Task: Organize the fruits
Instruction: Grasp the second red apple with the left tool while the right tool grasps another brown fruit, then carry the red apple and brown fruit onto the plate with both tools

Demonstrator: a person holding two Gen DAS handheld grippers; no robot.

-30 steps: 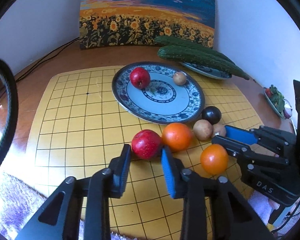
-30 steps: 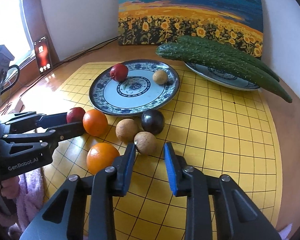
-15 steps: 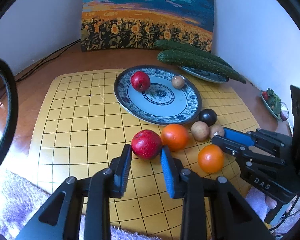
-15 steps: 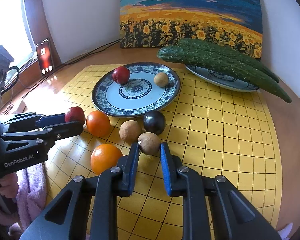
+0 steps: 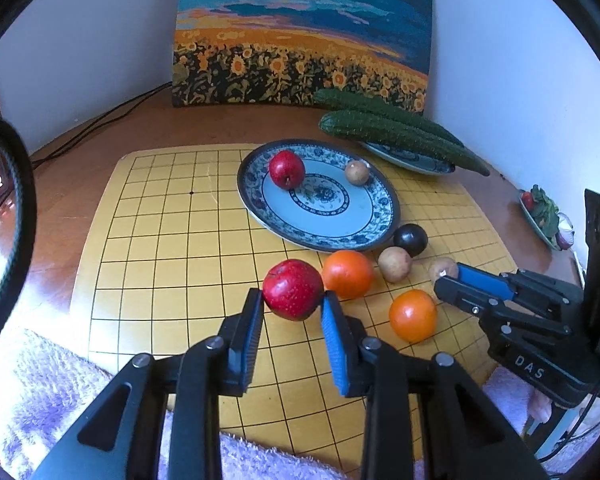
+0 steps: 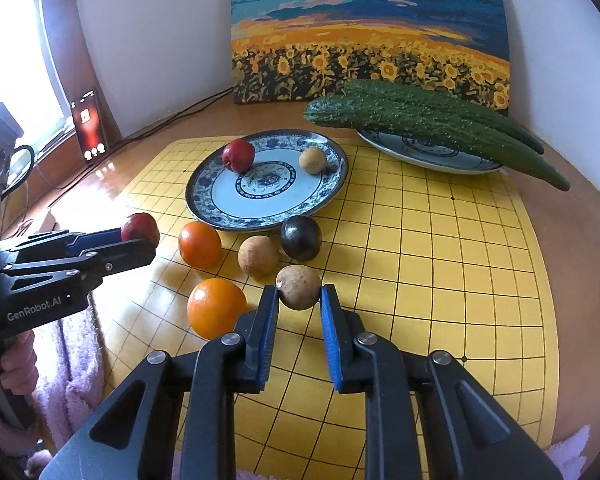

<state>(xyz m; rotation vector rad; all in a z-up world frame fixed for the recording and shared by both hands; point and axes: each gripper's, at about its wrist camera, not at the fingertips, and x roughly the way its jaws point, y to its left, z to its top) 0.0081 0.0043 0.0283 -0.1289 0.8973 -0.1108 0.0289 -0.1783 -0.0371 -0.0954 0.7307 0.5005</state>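
Between the left gripper's (image 5: 292, 312) jaws a red apple (image 5: 293, 295) is clamped; a brown longan (image 6: 299, 287) is clamped by the right gripper (image 6: 299, 310) — both just short of the patterned plate (image 5: 384, 216), straight ahead.

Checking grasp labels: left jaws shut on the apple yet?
Shut on the apple: both left gripper pads touch its sides. Whether it is lifted, cannot tell.

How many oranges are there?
2. One orange sits on the yellow board near the plate; the other orange is closer, beside the right gripper.
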